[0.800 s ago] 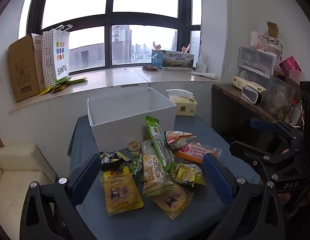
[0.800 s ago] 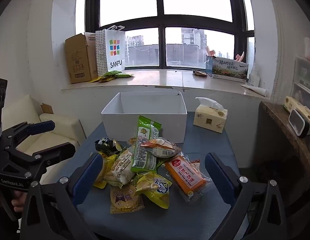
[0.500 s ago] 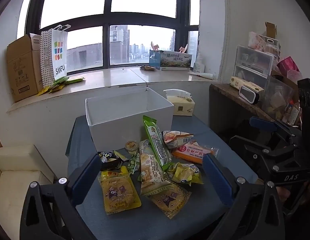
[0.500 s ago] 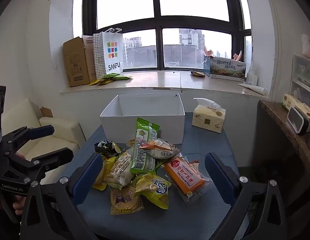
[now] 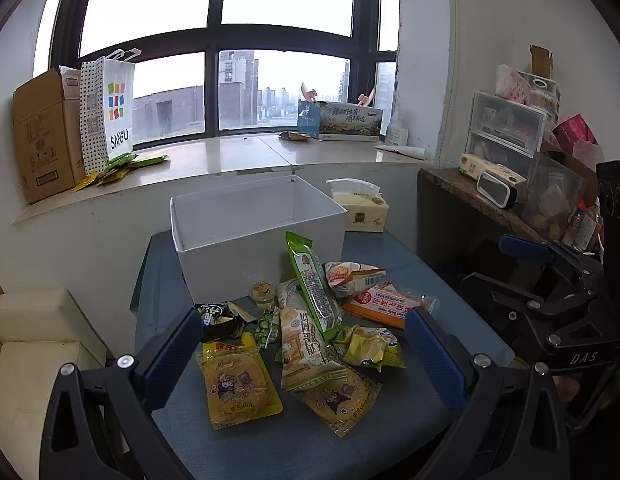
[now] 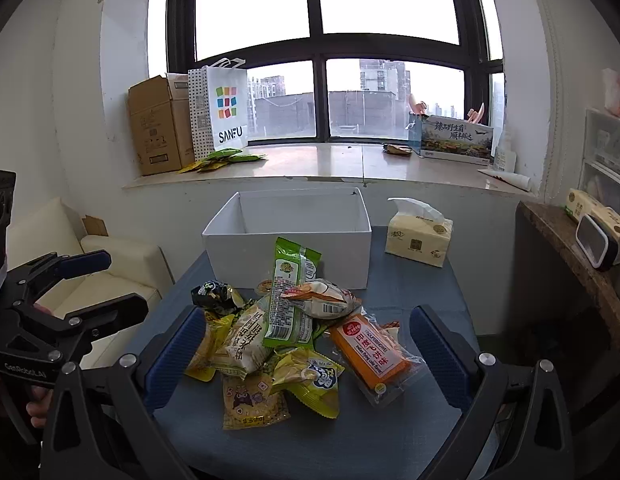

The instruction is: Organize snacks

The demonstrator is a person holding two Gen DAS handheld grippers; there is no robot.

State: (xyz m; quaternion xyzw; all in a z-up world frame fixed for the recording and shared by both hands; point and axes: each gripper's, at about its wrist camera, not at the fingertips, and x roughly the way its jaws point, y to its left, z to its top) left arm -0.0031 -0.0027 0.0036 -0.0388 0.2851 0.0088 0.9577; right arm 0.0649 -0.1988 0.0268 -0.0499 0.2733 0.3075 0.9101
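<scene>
I hold both my left hand-held gripper [image 5: 301, 354] and right hand-held gripper [image 6: 303, 354] spread apart and empty above the snack pile [image 6: 285, 332] on the blue surface [image 6: 410, 292]. Nothing is sorted yet, I judge; next I must lower onto one packet and carry it to the white box [image 6: 287, 236] behind.

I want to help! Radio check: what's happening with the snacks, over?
Both grippers open, empty. Snacks piled before the white box, none seen inside. Nothing blocking.
</scene>
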